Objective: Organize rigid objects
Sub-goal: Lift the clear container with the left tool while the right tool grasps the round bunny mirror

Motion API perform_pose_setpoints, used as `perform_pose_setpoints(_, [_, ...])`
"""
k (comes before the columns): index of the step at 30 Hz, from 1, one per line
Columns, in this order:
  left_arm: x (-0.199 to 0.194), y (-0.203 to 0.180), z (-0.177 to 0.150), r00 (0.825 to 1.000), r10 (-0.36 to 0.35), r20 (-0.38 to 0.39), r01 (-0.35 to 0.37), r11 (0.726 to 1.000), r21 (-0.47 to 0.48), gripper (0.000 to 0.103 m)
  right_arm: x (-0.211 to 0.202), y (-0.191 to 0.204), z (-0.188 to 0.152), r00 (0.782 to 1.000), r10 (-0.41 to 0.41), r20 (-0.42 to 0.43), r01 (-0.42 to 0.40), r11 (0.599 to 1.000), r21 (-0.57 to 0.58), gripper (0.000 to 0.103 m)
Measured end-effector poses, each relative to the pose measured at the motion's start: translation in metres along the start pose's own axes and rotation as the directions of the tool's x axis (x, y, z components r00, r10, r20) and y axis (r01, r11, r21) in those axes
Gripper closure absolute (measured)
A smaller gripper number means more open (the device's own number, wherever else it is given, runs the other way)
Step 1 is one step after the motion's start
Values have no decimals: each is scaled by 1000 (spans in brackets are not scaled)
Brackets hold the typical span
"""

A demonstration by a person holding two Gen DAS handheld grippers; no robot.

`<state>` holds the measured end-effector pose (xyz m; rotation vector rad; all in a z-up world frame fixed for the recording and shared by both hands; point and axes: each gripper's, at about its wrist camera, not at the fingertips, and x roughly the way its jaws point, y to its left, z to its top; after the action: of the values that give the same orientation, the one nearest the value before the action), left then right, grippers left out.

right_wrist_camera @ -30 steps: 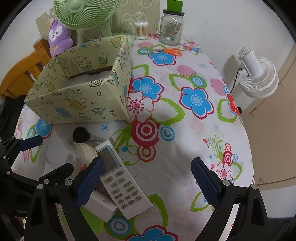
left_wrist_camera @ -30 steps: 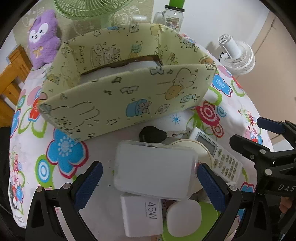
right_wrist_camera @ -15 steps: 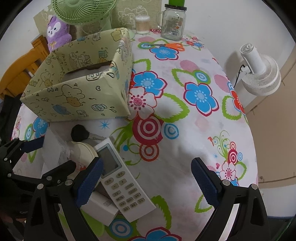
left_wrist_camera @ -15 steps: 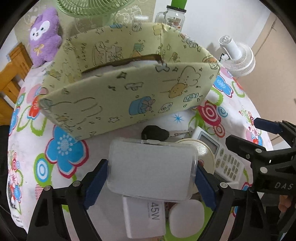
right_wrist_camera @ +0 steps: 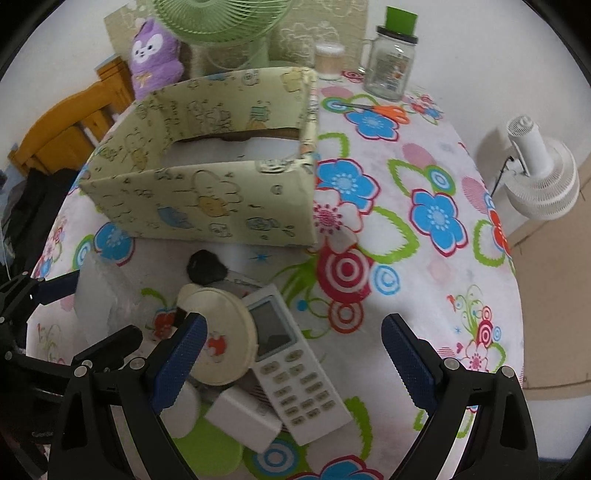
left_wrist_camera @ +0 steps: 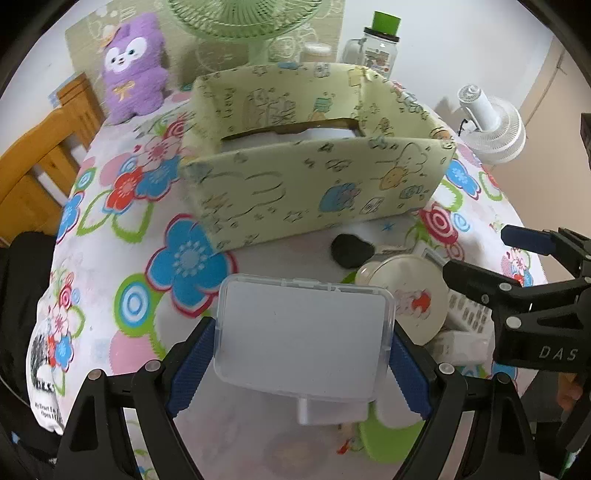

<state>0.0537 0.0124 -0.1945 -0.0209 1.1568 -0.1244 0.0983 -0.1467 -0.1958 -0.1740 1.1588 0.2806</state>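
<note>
My left gripper (left_wrist_camera: 301, 354) is shut on a clear plastic case (left_wrist_camera: 303, 332), its blue pads pressing on both short sides; the case hangs just above the table. Under it lies a white charger (left_wrist_camera: 328, 410). The open yellow-green patterned box (left_wrist_camera: 314, 192) stands beyond, with a black key (left_wrist_camera: 351, 251) in front of it. My right gripper (right_wrist_camera: 291, 347) is open over a white remote (right_wrist_camera: 295, 376), gripping nothing. A round cream compact (right_wrist_camera: 221, 336) leans beside its left finger. The case (right_wrist_camera: 96, 295) and the patterned box (right_wrist_camera: 207, 195) also show in the right wrist view.
A floral cloth covers the round table (right_wrist_camera: 424, 258). Orange scissors (right_wrist_camera: 380, 109), a glass jar (right_wrist_camera: 391, 62), a green fan (right_wrist_camera: 221, 22) and a purple plush (right_wrist_camera: 157, 55) sit at the back. A white fan (right_wrist_camera: 543, 177) stands off the table's right edge. A wooden chair (left_wrist_camera: 40, 162) is at left.
The left jaws closed onto the clear case, then raised it off the pile and carried it left. The right gripper drifted slightly, still open.
</note>
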Motion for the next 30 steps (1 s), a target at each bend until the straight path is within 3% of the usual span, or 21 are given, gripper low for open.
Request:
perform_pose_setpoints(15, [0, 23, -22, 998, 56, -23, -57, 997, -52, 13, 16, 35, -5, 999, 28, -44, -31, 997, -77, 6])
perform_pose_setpoints(25, [3, 31, -24, 998, 61, -34, -62, 998, -30, 13, 36, 55, -9, 995, -9, -99, -7, 986, -167, 6])
perform_pose_setpoints(30, [6, 34, -23, 998, 55, -44, -57, 998, -36, 13, 45, 58, -11, 992, -22, -127, 1, 987, -159, 6])
